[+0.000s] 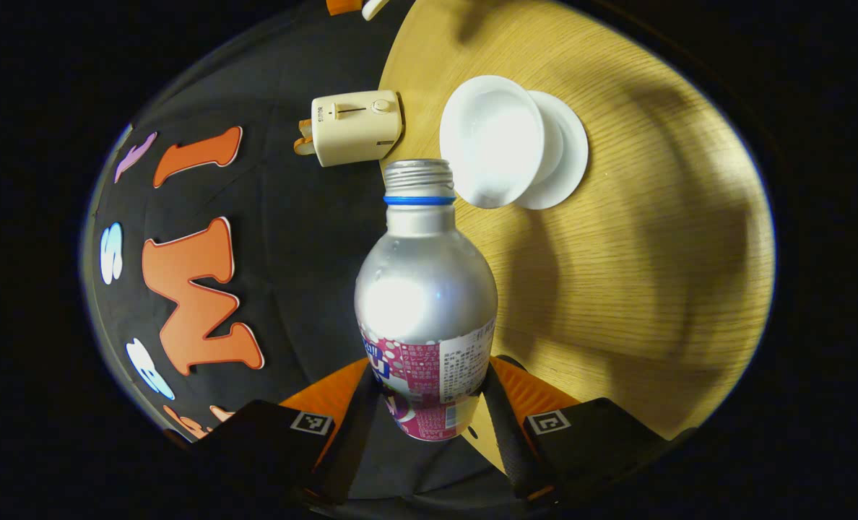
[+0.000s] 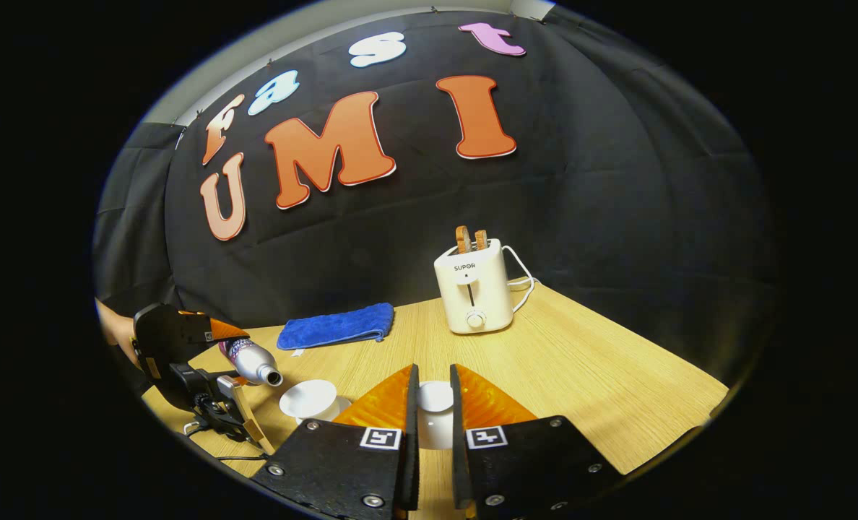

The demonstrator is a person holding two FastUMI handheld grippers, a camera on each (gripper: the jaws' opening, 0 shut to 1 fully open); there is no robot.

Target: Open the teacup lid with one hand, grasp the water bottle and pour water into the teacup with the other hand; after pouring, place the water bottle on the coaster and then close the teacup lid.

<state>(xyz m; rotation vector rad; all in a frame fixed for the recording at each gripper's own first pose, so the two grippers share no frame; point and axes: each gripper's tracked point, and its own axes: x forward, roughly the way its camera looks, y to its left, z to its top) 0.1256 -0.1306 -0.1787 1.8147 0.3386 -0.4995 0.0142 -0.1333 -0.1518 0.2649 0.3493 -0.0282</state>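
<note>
From the left gripper view I confirm the left gripper [image 1: 429,404] is clamped on the water bottle [image 1: 425,296], both fingers pressing on its labelled lower body. The bottle is uncapped, its threaded mouth beside the near rim of the teacup [image 1: 497,141]. The teacup stands open on its saucer [image 1: 570,144] on the wooden table [image 1: 653,274]; I cannot tell whether any water is leaving the bottle.

In the right gripper view I see the bottle tilted to near horizontal, its mouth just above and to one side of the teacup [image 2: 310,399]. The right gripper [image 2: 434,426] is clenched on the teacup lid [image 2: 435,415], which sits between the two fingers, held off to the side of the cup.

Farther back on the table I note a cream toaster [image 2: 472,289] with two slices standing in its slots, and a folded blue cloth [image 2: 336,326] lying flat near the wall.
</note>
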